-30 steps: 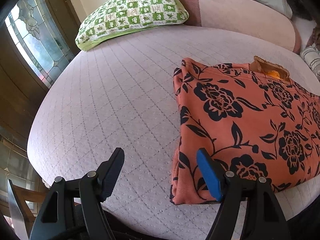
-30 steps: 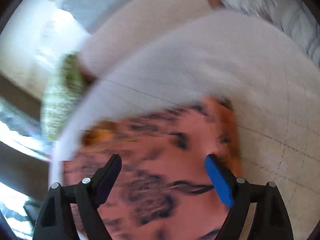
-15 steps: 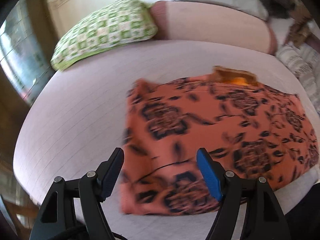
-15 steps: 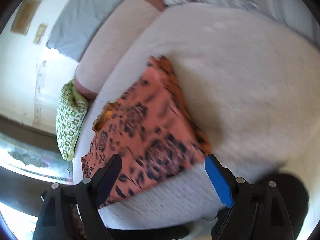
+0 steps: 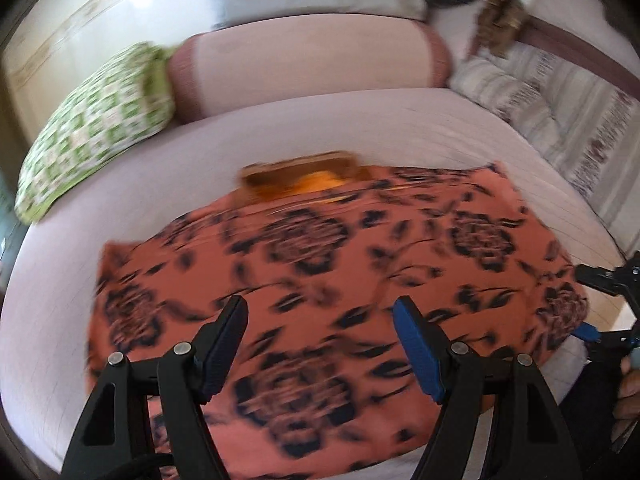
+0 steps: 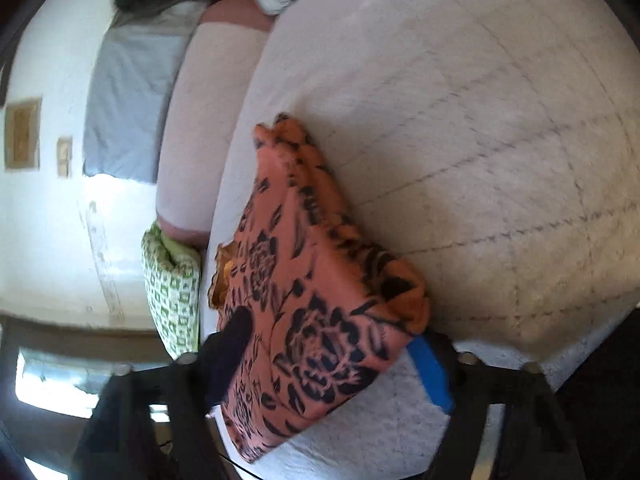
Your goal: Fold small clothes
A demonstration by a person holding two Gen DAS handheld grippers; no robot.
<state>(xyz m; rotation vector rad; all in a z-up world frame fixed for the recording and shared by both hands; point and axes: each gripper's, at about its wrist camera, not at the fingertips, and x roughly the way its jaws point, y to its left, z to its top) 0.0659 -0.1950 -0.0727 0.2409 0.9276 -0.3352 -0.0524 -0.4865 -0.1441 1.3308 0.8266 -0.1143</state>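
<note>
- Blur smears the left wrist view, so the print on the orange floral garment (image 5: 320, 280) reads only as dark smudged flowers; a brown-and-yellow patch at its far edge (perhaps a collar or label) cannot be made out.
- Right gripper (image 5: 600, 304) shows only partly at the right rim of the left wrist view, cut off by the frame; in its own view its dark finger lies over the cloth and the blue one pokes out beneath the corner.
- Garment lies folded flat near the front edge of the pale quilted mattress (image 6: 480, 140), its near corner overhanging toward the right gripper (image 6: 332, 356); bare mattress stretches wide beyond it, up to the pink bolster (image 5: 308, 64) and the green checked pillow (image 5: 96, 128) at the far side.
- Left gripper (image 5: 320, 344) hovers above the cloth with jaws spread wide, holding nothing.
- Right gripper's fingers bracket the garment's near corner; whether they actually pinch it I cannot tell.
</note>
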